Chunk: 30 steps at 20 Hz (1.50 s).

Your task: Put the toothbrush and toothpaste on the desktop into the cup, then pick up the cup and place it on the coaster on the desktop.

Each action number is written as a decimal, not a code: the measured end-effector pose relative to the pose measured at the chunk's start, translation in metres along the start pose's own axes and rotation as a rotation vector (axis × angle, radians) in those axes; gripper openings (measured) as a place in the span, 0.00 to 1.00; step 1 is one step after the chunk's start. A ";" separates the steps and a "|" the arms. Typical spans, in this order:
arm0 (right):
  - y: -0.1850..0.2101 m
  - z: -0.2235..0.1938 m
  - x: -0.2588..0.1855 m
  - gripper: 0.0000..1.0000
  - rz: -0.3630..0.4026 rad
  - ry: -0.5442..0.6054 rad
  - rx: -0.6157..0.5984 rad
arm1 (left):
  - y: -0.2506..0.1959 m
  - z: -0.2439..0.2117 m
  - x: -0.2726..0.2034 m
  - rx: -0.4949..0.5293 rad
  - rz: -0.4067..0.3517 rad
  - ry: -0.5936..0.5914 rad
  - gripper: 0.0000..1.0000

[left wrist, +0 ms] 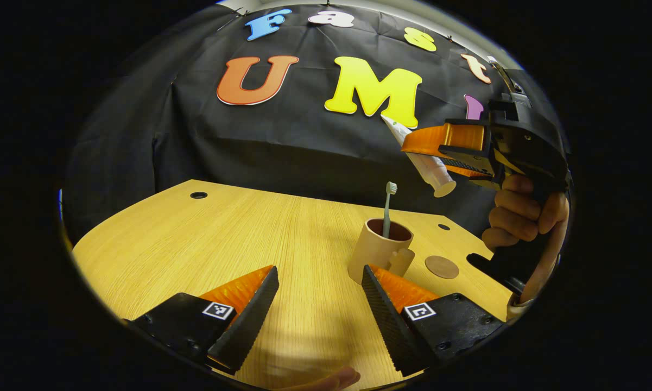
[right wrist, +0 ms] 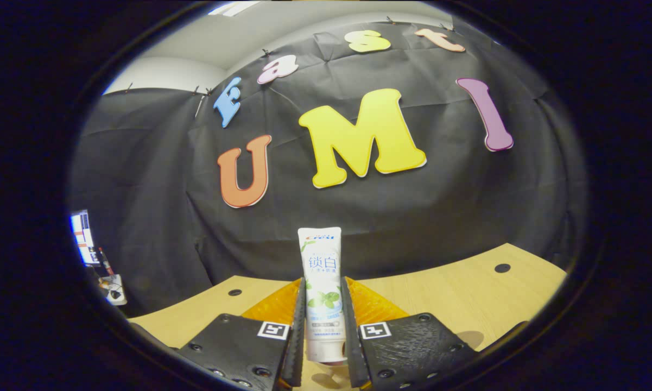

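toothbrush (left wrist: 388,209) handle hidden inside cup (left wrist: 377,250), toothpaste (right wrist: 323,293) cap end cut off below

We see a light wood-grain surface (left wrist: 206,239) with small round holes (left wrist: 198,195) near its far edge, black cloth (right wrist: 141,179) draped behind it, a pale wall (right wrist: 163,73) above that, and a lit screen (right wrist: 81,231) off at the left of the right gripper view.

Ahead of the left tool, the table (left wrist: 206,244) is pale yellow wood with fine straight grain. The cup (left wrist: 377,251) on it is tan outside and dark reddish inside, holding a pale grey-green toothbrush (left wrist: 388,209). Just beside the cup lies a brown coaster (left wrist: 441,266). Between the right tool's fingers, the toothpaste (right wrist: 322,288) is white with green leaves.
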State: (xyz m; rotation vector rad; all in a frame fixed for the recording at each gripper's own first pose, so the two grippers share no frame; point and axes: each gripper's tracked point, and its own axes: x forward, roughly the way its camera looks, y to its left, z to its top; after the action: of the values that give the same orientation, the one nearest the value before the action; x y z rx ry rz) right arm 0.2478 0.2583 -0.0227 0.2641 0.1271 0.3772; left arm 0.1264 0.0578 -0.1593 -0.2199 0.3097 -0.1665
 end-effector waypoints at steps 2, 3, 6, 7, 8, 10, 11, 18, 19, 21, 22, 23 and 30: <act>0.001 -0.004 0.002 0.36 0.005 0.011 0.001 | -0.002 0.000 0.001 -0.002 -0.008 0.001 0.98; -0.001 -0.007 0.003 0.36 -0.005 0.020 0.006 | -0.003 0.001 0.001 -0.003 -0.010 0.002 0.98; -0.001 -0.012 0.003 0.34 -0.003 0.038 0.009 | -0.001 0.000 -0.001 -0.003 -0.005 -0.001 0.98; -0.001 -0.013 0.003 0.36 -0.005 0.038 0.005 | -0.001 -0.001 0.001 -0.003 -0.004 -0.001 0.98; 0.000 -0.013 0.002 0.36 -0.004 0.037 0.000 | -0.001 -0.001 0.001 -0.004 -0.005 0.000 0.98; 0.004 -0.009 -0.001 0.36 0.018 0.024 0.004 | -0.002 -0.002 0.002 -0.008 -0.006 0.003 0.98; 0.005 -0.003 -0.004 0.33 0.022 0.007 0.001 | -0.001 -0.003 0.002 -0.010 -0.005 0.006 0.98; 0.009 0.009 -0.030 0.29 0.034 -0.027 -0.026 | -0.006 0.000 0.003 0.002 0.002 0.002 0.98; 0.010 0.008 -0.036 0.31 0.050 -0.019 -0.016 | -0.009 0.003 0.004 0.016 0.006 -0.003 0.98; 0.007 0.010 -0.054 0.45 0.062 -0.020 -0.018 | -0.016 0.013 0.008 0.045 0.007 -0.020 0.98; 0.002 0.013 -0.064 0.50 0.054 -0.032 -0.028 | -0.019 0.018 0.011 0.051 0.010 -0.024 0.98; -0.004 0.015 -0.074 0.57 0.042 -0.046 -0.038 | -0.022 0.022 0.015 0.047 0.009 -0.022 0.97; -0.029 0.041 -0.159 0.96 -0.001 -0.124 -0.177 | -0.052 0.031 0.047 0.033 0.038 0.091 0.98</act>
State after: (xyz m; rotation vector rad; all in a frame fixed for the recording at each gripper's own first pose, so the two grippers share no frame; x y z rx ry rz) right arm 0.1183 0.1626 0.0202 0.1124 -0.0277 0.3673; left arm 0.1736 0.0048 -0.1314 -0.1740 0.4007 -0.1445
